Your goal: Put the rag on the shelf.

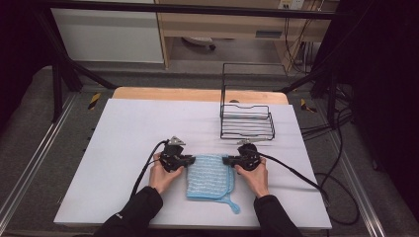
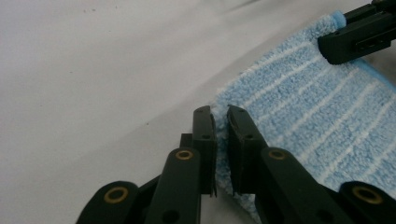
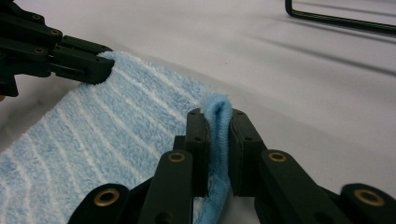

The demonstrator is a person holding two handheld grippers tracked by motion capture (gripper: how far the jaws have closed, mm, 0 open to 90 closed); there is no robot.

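Observation:
A light blue striped cloth (image 1: 210, 177) lies folded on the white table (image 1: 133, 128), near the front edge, with a hanging loop (image 1: 233, 204) trailing at its front right corner. My left gripper (image 1: 192, 160) pinches the cloth's far left corner. In the left gripper view its jaws (image 2: 220, 114) are shut on the cloth (image 2: 317, 121) edge. My right gripper (image 1: 226, 160) holds the far right corner. The right gripper view shows its jaws (image 3: 218, 116) shut on a raised fold of the cloth (image 3: 107, 126). The two grippers face each other across the cloth's far edge.
A black wire rack (image 1: 247, 121) stands just behind the right gripper, and its base bar (image 3: 341, 18) is seen in the right gripper view. Cables trail from both grippers toward the table's sides. Bare white surface spreads to the left and behind.

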